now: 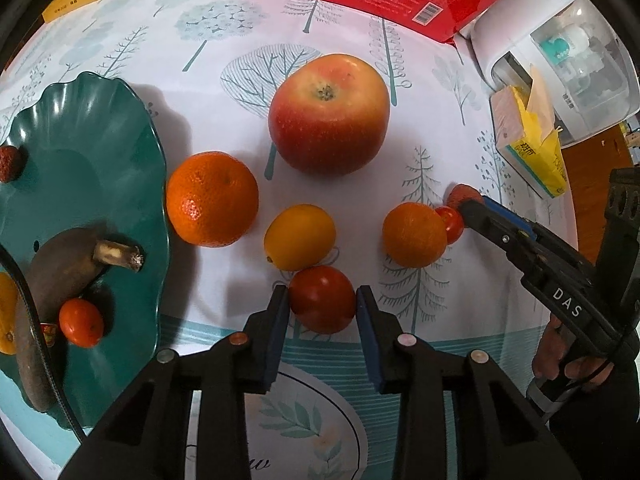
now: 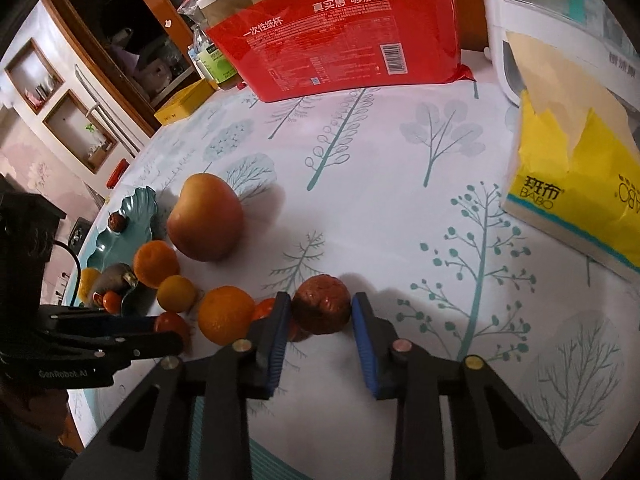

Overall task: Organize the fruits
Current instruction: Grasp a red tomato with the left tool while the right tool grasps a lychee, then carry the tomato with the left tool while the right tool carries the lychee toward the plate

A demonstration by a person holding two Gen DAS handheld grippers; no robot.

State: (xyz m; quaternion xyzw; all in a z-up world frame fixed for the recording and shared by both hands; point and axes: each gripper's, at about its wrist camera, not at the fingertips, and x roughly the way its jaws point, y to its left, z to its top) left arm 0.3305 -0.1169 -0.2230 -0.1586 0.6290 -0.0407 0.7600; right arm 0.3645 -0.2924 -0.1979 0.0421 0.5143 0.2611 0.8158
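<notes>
Left gripper (image 1: pixel 322 300) is right down on the tablecloth (image 1: pixel 224 92), its two blue pads set either side of a red tomato (image 1: pixel 322 300) and touching it on both flanks — it has that tomato pinched. Just beyond the tomato, at twelve o'clock from it and touching, sits a small yellow-orange citrus (image 1: pixel 299 237). At ten o'clock lies a larger mandarin (image 1: pixel 212 199), and straight up the middle the big red apple (image 1: pixel 329 114) stands alone, stem end facing the left wrist camera.

Over at three o'clock, the right gripper (image 2: pixel 322 310) has its fingers around a rough, brownish-red lychee (image 2: pixel 322 310); the pads sit tight against both sides, so it looks clamped on. Beside it at nine o'clock, a second mandarin (image 2: pixel 225 314), with a small cherry tomato (image 1: pixel 451 224) tucked between mandarin and gripper.

The teal wavy-edged plate (image 1: pixel 120 120) fills nine o'clock in the left wrist view. On it: a browned banana (image 1: pixel 60 268), a little orange tomato (image 1: pixel 81 322) against it, and another lychee (image 1: pixel 9 164) at the far rim.

Background: a red packet of paper cups (image 2: pixel 344 36) at twelve, a yellow tissue pack (image 2: pixel 576 184) at two.
</notes>
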